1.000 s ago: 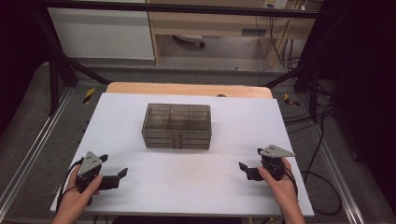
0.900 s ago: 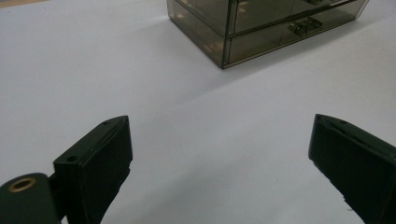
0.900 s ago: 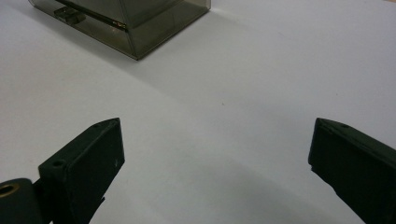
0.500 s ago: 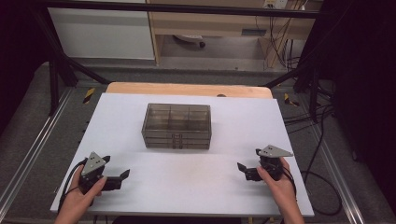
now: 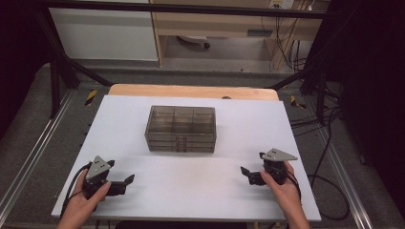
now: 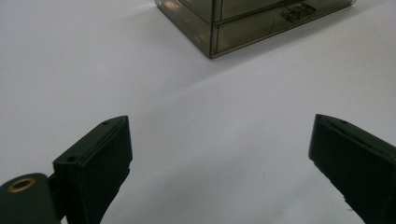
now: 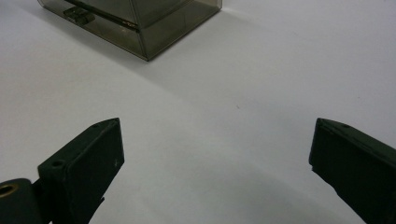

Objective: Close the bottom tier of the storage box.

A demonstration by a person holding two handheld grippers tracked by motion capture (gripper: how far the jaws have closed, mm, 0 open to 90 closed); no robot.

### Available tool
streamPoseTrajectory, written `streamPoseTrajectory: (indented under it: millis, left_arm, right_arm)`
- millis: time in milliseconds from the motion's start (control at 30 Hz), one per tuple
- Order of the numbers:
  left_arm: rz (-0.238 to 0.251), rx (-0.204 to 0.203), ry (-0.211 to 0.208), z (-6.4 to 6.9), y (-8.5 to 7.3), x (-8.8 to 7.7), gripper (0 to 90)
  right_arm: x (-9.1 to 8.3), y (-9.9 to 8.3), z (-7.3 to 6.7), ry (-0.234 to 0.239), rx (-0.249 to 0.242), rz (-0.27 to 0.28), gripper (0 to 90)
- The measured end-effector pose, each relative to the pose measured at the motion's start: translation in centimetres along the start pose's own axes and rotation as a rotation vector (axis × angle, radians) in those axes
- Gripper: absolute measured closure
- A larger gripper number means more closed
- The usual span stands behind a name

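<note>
A smoky transparent plastic organiser box (image 5: 180,129) with small drawers in its front stands in the middle of the white table top (image 5: 191,191). My left gripper (image 5: 125,184) rests low over the table at the near left, held by a hand, pointing right. Its jaws are spread wide with nothing between them. My right gripper (image 5: 247,175) is at the near right, pointing left, also wide open and holding nothing. The left gripper view has the left gripper (image 6: 219,123) facing the box's corner (image 6: 243,23). The right gripper view has the right gripper (image 7: 215,123) facing the box (image 7: 140,23) too.
A wooden board (image 5: 191,90) edges the table's far side. Metal rails (image 5: 28,157) run along both sides. Cables (image 5: 329,143) hang at the right. White table surface lies between the grippers and the box.
The left hand and its gripper have shifted slightly toward the near edge and to the right. The right gripper has barely moved. The box is where it was.
</note>
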State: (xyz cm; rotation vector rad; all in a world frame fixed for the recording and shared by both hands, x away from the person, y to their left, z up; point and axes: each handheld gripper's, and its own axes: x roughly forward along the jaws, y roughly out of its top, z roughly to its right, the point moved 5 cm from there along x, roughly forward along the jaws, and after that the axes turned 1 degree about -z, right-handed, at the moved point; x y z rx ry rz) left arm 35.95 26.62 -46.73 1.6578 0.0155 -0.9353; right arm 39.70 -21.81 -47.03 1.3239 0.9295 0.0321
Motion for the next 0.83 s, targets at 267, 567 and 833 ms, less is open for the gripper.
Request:
streamPoseTrajectory:
  millis: [267,567,833]
  left_arm:
    - [-0.010,0.001,-0.005,0.4,0.1,0.3,6.5]
    - [-0.015,-0.007,0.006,0.4,0.3,0.2,6.2]
    - [0.001,-0.050,0.076,-1.0,0.6,0.0,6.4]
  right_arm:
    - [0.3,0.1,-0.3,0.001,0.002,0.001,3.6]
    - [1.3,0.3,-0.9,-0.020,0.008,0.000,3.6]
    - [2.5,0.5,-1.4,-0.049,0.041,-0.017,3.6]
